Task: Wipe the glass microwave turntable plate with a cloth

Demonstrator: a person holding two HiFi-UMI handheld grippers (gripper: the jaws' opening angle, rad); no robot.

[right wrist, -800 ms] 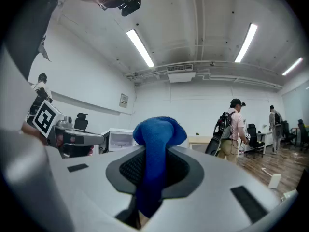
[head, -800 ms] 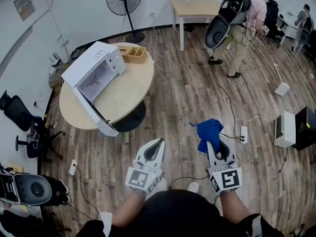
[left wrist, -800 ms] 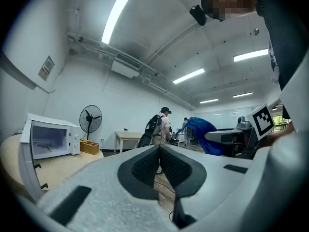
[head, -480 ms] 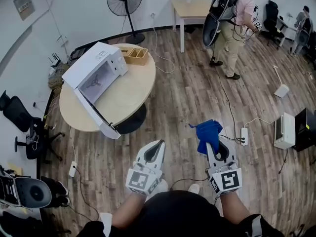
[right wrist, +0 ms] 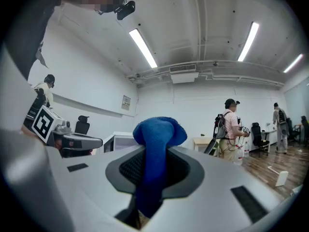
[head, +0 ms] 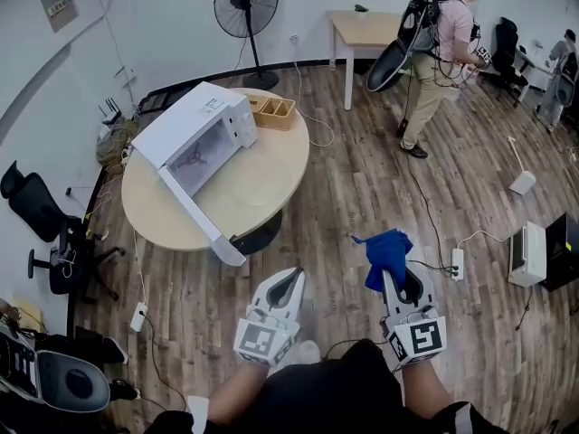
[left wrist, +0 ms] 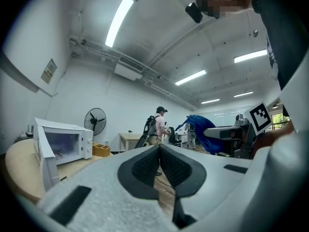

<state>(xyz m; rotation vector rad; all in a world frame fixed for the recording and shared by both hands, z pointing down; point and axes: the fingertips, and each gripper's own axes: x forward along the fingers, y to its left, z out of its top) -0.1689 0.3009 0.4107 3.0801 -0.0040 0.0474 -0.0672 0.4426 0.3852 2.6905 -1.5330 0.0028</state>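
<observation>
Wooden floor [head: 362, 179] separates both tongs from the open microwave [head: 194, 138] ahead-left, turntable plate presumably inside, nearer the shut, empty left gripper [head: 291, 278]; the right gripper [head: 398, 283] clamps the blue cloth [head: 386, 251].

Grippers: two, the left gripper [head: 289, 278] and the right gripper [head: 398, 280].

Cloth: one, a blue cloth [head: 386, 253].

Microwave on a table: one, a white microwave [head: 194, 138].

Tables: two, a round table [head: 262, 183] and a rectangular table [head: 371, 27].

Standing fan [head: 246, 3]: one.

Wooden tray [head: 274, 111]: one.

Office chairs: two, a left chair [head: 32, 208] and a far chair [head: 505, 42].

Other persons: two, a person with a backpack [head: 443, 43] and a person at the right edge [head: 563, 61].

Power strips on the floor: two, a right strip [head: 457, 262] and a left strip [head: 138, 316].

Box-shaped units on the floor: two, a white unit [head: 526, 253] and a black unit [head: 563, 250], possibly further microwaves.
</observation>
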